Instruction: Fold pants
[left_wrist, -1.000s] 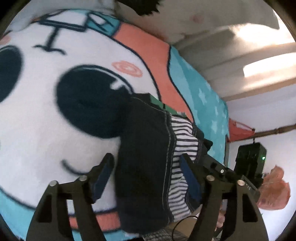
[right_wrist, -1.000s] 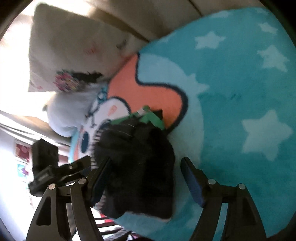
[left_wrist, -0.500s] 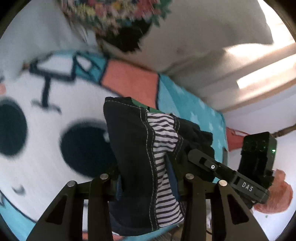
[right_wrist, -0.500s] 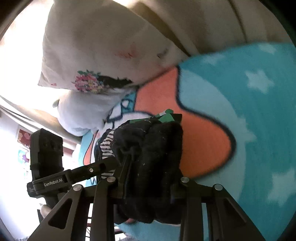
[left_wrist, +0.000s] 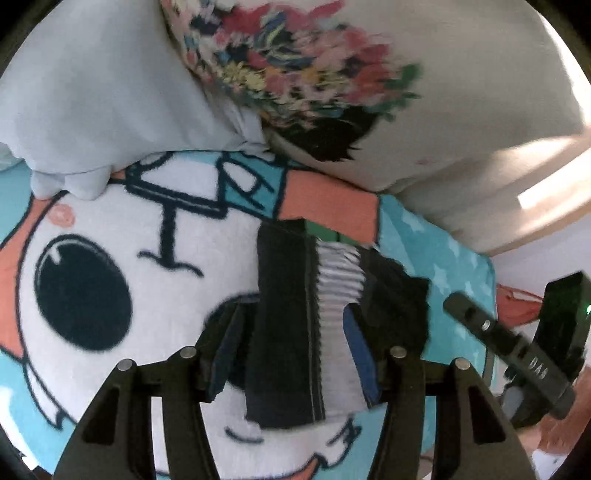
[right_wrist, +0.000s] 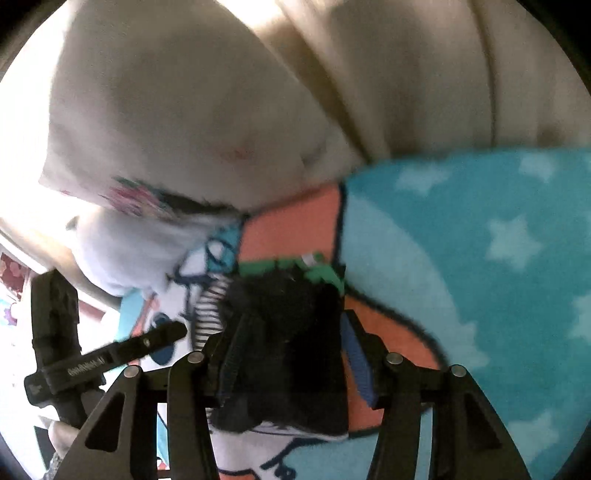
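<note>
Two grippers have hold of the same folded bundle of dark pants with a black-and-white striped lining (left_wrist: 291, 325), which sits over the middle of your fleece cartoon blanket in teal, white and orange (left_wrist: 110, 266).

Your left gripper (left_wrist: 291, 347) is clamped on the bundle's near end, blue pads pressing its dark side and its striped side. Only this view shows the big black cartoon eye and the floral-print cream pillow (left_wrist: 351, 92) lying over the blanket's far edge, beside a pale blue-grey pillow (left_wrist: 92, 92).

Your right gripper (right_wrist: 291, 354) squeezes the bundle's fuzzy dark side (right_wrist: 288, 332). That view alone shows the green trim at the far end and the starred teal area toward the blanket's right edge (right_wrist: 498, 258).
</note>
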